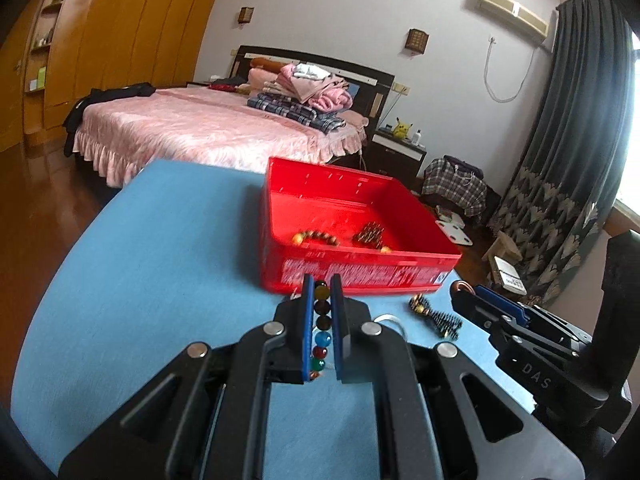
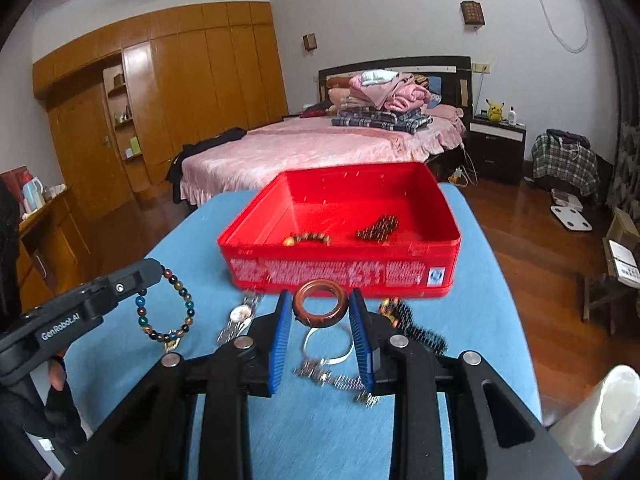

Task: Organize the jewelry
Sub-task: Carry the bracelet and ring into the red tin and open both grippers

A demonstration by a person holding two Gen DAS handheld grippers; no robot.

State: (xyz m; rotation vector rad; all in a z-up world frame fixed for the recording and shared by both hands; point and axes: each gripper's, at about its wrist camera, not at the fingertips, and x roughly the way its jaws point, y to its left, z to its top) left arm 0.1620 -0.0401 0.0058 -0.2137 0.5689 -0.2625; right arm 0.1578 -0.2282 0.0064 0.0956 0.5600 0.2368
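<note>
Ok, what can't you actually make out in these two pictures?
- Red box: its near floor is hidden by the front wall in both views.
- Label print on that wall: blurred, unreadable.
- Beaded bracelet: left wrist view shows only one strand between the left gripper fingers.
- Chain: partly behind the right gripper, which holds the brown ring.

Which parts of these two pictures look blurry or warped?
Left wrist view: the red bin has smeared label print, and the window at the right edge glares white. Right wrist view: the chain bracelet is blurred, and the room bends toward the dark fisheye corners.
</note>
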